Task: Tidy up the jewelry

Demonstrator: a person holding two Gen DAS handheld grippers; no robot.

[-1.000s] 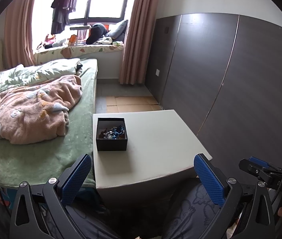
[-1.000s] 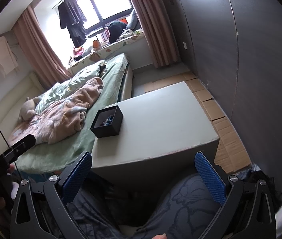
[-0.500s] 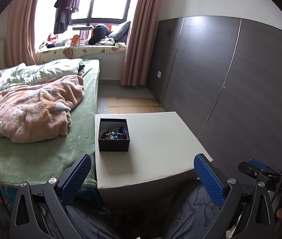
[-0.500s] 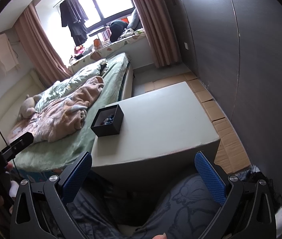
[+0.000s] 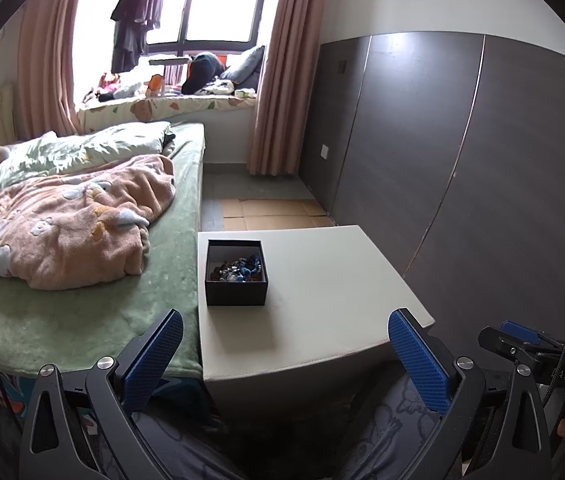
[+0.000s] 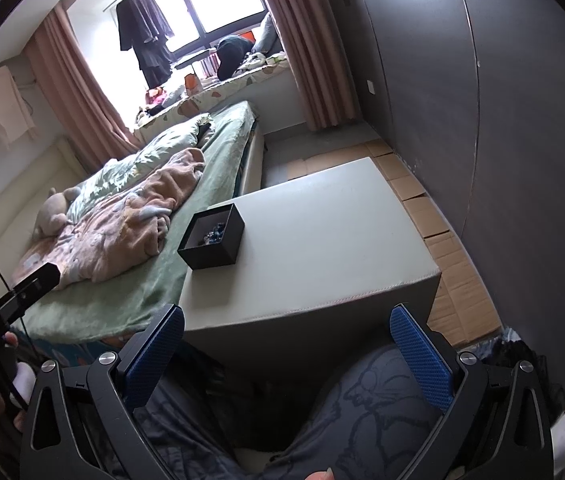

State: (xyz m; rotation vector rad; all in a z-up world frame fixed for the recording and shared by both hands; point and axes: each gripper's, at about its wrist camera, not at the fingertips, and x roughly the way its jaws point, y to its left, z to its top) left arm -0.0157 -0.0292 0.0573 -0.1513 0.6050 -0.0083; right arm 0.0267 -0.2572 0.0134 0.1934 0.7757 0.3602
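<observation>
A small black open box (image 5: 236,280) holding a tangle of blue and dark jewelry (image 5: 238,269) stands at the left side of a pale grey table (image 5: 322,288). It also shows in the right wrist view (image 6: 212,242), with the table (image 6: 322,232). My left gripper (image 5: 286,354) is open and empty, held in front of and below the table's near edge. My right gripper (image 6: 288,350) is open and empty, also short of the near edge. The right gripper shows at the right edge of the left wrist view (image 5: 522,340).
A bed with a green sheet (image 5: 82,308) and a pink blanket (image 5: 66,220) lies against the table's left side. A dark panelled wall (image 5: 462,160) runs along the right. Cardboard (image 5: 270,214) covers the floor beyond the table. The person's knees (image 6: 362,400) are below the grippers.
Both views have shifted slightly: the left gripper has drifted a little leftward and tilted, so the box sits nearer the centre. Both grippers stay open and empty.
</observation>
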